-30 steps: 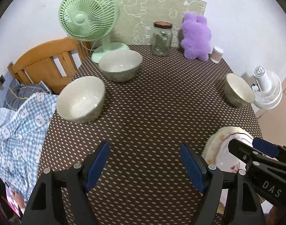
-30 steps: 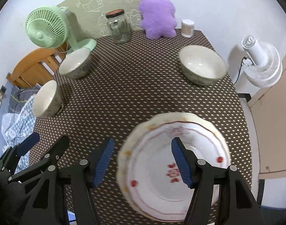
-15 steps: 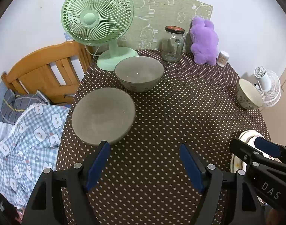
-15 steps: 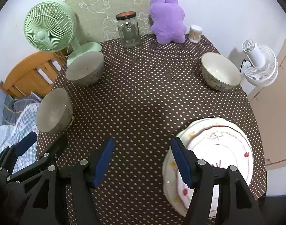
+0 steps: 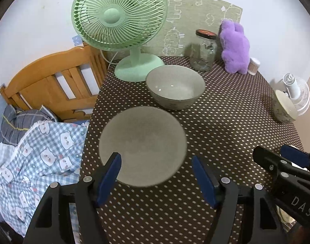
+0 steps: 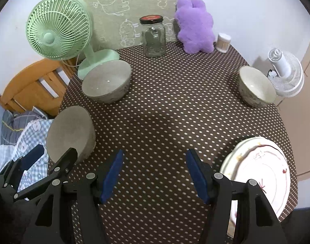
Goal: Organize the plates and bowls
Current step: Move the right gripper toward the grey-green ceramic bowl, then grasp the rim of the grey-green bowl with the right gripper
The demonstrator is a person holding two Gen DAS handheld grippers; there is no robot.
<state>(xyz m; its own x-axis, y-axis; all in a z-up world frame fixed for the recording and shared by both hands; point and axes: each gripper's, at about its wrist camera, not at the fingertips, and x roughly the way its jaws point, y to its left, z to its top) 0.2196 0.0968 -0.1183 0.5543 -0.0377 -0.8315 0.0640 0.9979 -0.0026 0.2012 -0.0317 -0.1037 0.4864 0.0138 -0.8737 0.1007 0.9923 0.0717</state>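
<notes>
L gripper (image 5: 156,171) jaws closing, nothing pinched yet; near bowl (image 5: 142,145) at table's left edge, between jaws. Rim to be straddled squarely. R gripper (image 6: 152,171) held apart, empty; plates (image 6: 260,168) just right.

Three speckled grey bowls sit upright: near bowl (image 5: 142,146) by my left, second bowl (image 5: 175,86) behind it, third bowl (image 6: 255,86) far right; stacked floral plates (image 6: 260,172) lie near right.
</notes>
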